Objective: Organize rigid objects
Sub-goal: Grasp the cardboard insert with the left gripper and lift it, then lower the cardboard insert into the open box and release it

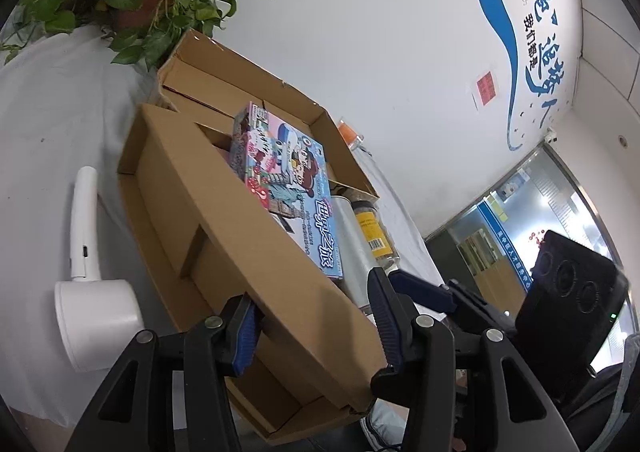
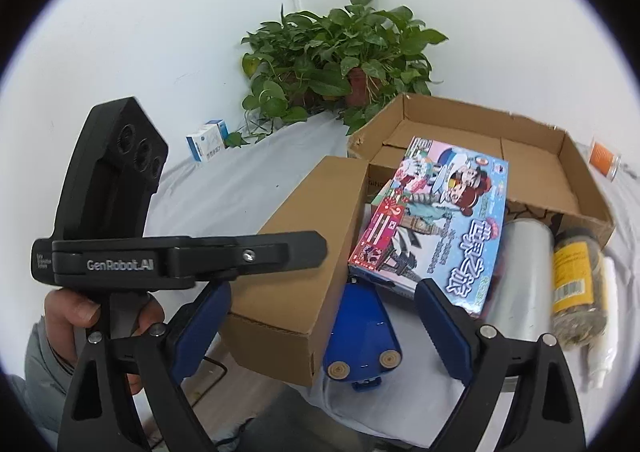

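Cardboard box lid [image 1: 256, 248] clenched in left gripper [image 1: 316, 326], long axis running away, right gripper [image 2: 320, 332] released

Left gripper [image 1: 312, 326] clamped, right gripper [image 2: 322, 328] spread wide.
From the right wrist, the left gripper lies at nine o'clock, pinching the cardboard box [image 2: 296, 252]; a bare hand [image 2: 76, 312] at eight o'clock holds its handle.

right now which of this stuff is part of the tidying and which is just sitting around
Part of the job:
- cardboard box, its flap between the left gripper fingers
- colourful game box
- yellow-label jar
- clear roll
- blue tool

Just lying about:
- potted plant
- white handheld device
- small blue-white carton
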A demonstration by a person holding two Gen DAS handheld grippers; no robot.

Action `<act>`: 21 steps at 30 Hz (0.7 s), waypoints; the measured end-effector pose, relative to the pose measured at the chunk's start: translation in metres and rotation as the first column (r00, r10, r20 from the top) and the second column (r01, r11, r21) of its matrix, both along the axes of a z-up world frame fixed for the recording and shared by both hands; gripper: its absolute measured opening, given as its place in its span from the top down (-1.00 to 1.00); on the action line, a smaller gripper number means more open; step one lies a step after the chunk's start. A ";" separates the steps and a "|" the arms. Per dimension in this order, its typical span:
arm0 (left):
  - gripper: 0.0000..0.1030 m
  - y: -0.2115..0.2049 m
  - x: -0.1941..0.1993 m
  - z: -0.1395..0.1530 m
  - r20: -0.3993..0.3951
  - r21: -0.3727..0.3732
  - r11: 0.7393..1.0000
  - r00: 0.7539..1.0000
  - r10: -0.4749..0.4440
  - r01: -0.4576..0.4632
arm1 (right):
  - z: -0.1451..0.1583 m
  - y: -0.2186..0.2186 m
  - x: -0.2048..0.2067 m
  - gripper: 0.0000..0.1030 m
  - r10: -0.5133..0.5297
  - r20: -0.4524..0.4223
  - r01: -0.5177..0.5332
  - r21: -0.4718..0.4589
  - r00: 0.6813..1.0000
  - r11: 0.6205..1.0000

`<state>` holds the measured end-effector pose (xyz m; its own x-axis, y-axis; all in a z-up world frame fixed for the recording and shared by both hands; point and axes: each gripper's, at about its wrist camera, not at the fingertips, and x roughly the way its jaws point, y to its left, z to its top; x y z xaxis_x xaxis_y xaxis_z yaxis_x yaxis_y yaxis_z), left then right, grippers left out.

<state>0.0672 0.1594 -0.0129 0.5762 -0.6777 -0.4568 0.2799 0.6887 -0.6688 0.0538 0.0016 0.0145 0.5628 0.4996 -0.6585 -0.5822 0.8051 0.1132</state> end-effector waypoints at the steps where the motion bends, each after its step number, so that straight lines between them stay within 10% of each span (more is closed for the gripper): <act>1: 0.09 -0.006 0.003 0.000 -0.001 -0.003 1.000 1.000 -0.008 0.008 | 0.003 0.000 -0.004 -0.80 0.014 0.021 -0.014 -0.020 1.000 1.000; 8: 0.05 -0.032 0.016 0.001 -0.001 0.026 0.999 0.999 -0.045 0.045 | -0.001 0.011 -0.001 -0.21 0.045 0.011 -0.044 -0.082 0.999 0.996; 15: -0.34 0.014 -0.016 -0.001 0.021 0.057 0.990 0.992 0.124 -0.125 | -0.007 -0.020 0.022 -0.10 -0.026 -0.133 0.040 0.102 0.991 0.994; 21: 0.01 0.015 -0.005 -0.054 -0.172 -0.021 0.988 0.975 0.144 -0.150 | -0.020 -0.027 0.040 0.50 -0.025 -0.289 0.068 0.142 0.957 0.987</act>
<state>0.0622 0.1745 -0.0665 0.5870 -0.6077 -0.5349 0.0579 0.6905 -0.7210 0.0942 -0.0254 -0.0051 0.3872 0.5822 -0.7149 -0.4704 0.7916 0.3900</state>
